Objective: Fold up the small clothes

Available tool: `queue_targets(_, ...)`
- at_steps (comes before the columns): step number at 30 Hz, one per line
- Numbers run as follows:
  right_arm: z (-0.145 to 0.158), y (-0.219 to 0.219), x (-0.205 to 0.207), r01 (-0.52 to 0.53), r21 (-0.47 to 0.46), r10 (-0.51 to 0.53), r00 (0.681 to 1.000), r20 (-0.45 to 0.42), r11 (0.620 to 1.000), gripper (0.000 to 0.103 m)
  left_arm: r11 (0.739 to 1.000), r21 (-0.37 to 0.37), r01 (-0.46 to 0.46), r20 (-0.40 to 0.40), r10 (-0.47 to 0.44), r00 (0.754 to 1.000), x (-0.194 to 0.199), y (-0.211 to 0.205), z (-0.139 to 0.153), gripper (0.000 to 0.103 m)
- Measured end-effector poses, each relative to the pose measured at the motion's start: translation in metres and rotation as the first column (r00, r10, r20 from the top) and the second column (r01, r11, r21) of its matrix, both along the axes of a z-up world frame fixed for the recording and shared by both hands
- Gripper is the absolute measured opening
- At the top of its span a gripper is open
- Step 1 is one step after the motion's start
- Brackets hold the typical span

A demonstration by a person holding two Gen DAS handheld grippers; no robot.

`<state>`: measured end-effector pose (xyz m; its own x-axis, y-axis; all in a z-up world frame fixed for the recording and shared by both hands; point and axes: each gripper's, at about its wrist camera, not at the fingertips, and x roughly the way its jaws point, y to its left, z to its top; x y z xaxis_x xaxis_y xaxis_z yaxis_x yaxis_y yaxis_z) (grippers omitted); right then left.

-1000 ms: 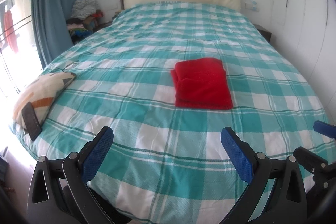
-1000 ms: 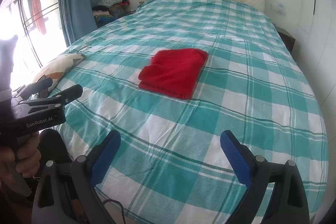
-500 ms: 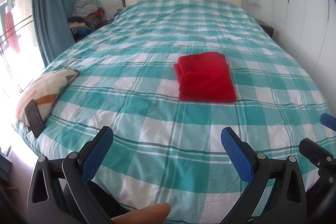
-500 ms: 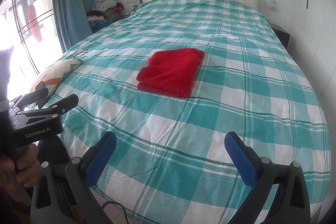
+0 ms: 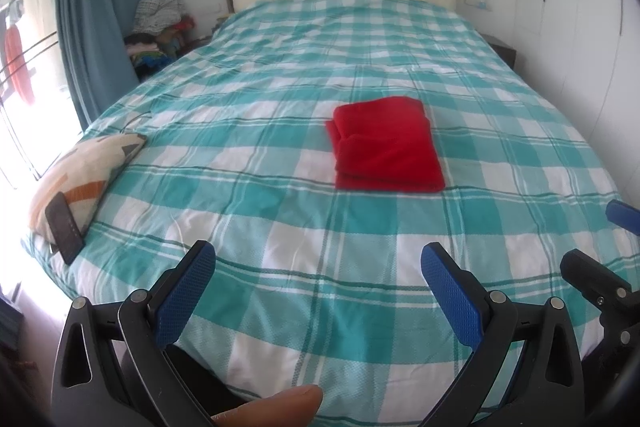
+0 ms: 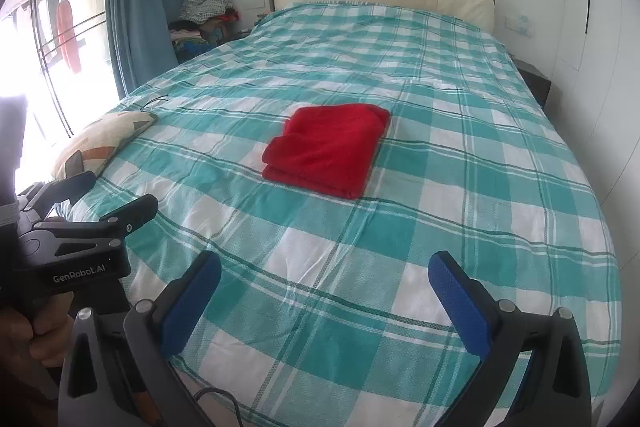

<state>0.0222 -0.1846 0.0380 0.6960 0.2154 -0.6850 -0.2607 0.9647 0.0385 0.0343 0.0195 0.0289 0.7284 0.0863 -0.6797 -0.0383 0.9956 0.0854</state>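
Garment: a red garment [image 5: 386, 145] lies folded into a compact rectangle near the middle of the bed [image 5: 280, 211]; layered edges show on its left and near sides; nothing touches it
Fold state: by my reading the fold is done, or nearly; the stacked edges look slightly uneven on the left
Left gripper [image 5: 318, 273]: jaws wide apart, nothing between them; it hangs over the near edge of the bed, well apart from the garment
Right gripper [image 6: 324, 285]: jaws spread to their widest, empty; also at the near edge, clear of the cloth
Bedcover: teal and white check, soft and a little wrinkled
Surroundings: a patterned pillow [image 5: 86, 175] with a dark phone [image 5: 64, 229] on it at the left edge; curtain [image 5: 100, 15] and a heap of clothes [image 5: 158, 27] beyond
Risk: a further grab at one layer only could drag the stack open; the soft cover may ruck beneath a low approach and shift the bundle
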Motion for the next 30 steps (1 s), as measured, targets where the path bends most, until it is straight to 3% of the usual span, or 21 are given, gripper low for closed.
queue_targets(10, 0.003, -0.002, 0.001, 0.007, -0.011, -0.006, 1.000, 0.018, 1.000, 0.102, 1.000, 0.009, -0.005, 0.001, 0.005, 1.000, 0.000, 0.003, 0.001, 0.103)
queue_targets(19, 0.024, 0.008, 0.004, 0.010, -0.018, -0.008, 0.997, 0.080, 1.000, 0.102, 1.000, 0.004, -0.008, -0.003, 0.008, 1.000, 0.001, 0.006, 0.002, 0.103)
queue_targets(30, 0.016, 0.010, 0.007, 0.011, -0.020, -0.010, 0.999, 0.047, 1.000, 0.102, 1.000, -0.004, -0.018, -0.006, 0.018, 1.000, 0.003, 0.008, 0.001, 0.103)
